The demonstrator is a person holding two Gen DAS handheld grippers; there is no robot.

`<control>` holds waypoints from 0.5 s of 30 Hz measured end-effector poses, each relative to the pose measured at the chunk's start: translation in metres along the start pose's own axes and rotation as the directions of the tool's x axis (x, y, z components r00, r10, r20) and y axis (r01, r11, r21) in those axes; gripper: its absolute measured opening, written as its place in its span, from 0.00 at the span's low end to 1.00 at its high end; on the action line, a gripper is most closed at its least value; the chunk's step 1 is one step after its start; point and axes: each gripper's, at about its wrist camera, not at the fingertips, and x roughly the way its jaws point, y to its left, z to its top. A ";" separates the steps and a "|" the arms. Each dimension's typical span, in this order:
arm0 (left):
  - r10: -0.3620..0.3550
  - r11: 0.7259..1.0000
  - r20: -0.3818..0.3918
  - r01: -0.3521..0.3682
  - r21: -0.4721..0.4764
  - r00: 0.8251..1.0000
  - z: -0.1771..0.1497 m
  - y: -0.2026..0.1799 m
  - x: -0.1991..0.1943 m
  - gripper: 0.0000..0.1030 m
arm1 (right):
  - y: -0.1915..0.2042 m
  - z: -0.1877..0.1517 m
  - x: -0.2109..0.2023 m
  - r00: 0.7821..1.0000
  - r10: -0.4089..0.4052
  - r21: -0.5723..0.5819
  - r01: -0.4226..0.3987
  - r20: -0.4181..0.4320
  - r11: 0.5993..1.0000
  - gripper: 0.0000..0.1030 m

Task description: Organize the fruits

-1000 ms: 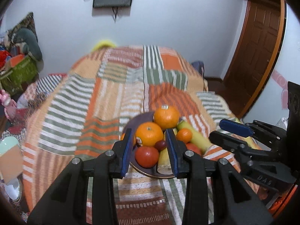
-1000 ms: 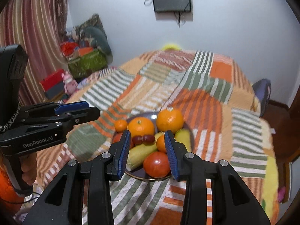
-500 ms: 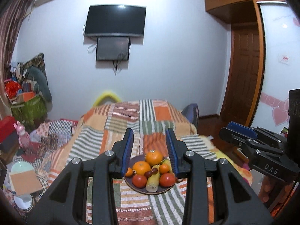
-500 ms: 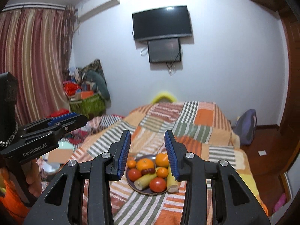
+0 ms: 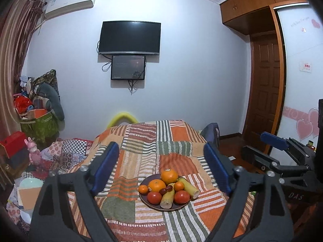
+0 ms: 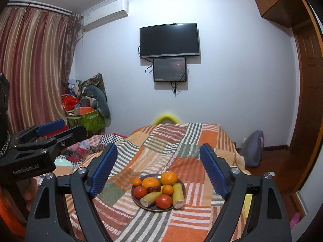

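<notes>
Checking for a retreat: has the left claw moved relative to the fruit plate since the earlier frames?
Yes. The left claw has pulled back and up from the plate, which now looks smaller; its jaws are opening, empty.

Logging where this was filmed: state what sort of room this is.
Most likely a home bedroom: a bed under a striped patchwork blanket, a wall-mounted TV, and a built-in wardrobe beside the door.

White wall [image 5: 191,64], mounted television [image 5: 130,38], striped curtain [image 6: 34,64], wooden door [image 5: 265,88], patchwork bedspread [image 5: 141,153]

Even dim indoor light, sharp focus, fisheye bending, dark corners.
</notes>
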 end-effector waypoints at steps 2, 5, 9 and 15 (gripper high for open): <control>0.000 1.000 0.001 0.000 -0.007 1.000 -0.001 0.002 -0.002 0.90 | 0.001 -0.002 -0.008 1.000 -0.005 0.001 0.005 0.002 1.000 0.88; 0.004 1.000 -0.002 -0.004 -0.009 1.000 -0.002 0.002 -0.002 0.94 | 0.002 -0.004 -0.013 1.000 -0.023 0.005 0.023 0.011 1.000 0.99; 0.004 1.000 -0.006 -0.004 -0.008 1.000 -0.005 0.004 -0.002 0.96 | 0.001 -0.005 -0.016 0.999 -0.045 0.010 0.044 0.022 0.999 1.00; 0.004 1.000 -0.009 -0.004 -0.013 1.000 -0.007 0.005 -0.001 0.98 | 0.003 -0.006 -0.016 0.999 -0.051 0.006 0.051 0.016 0.999 1.00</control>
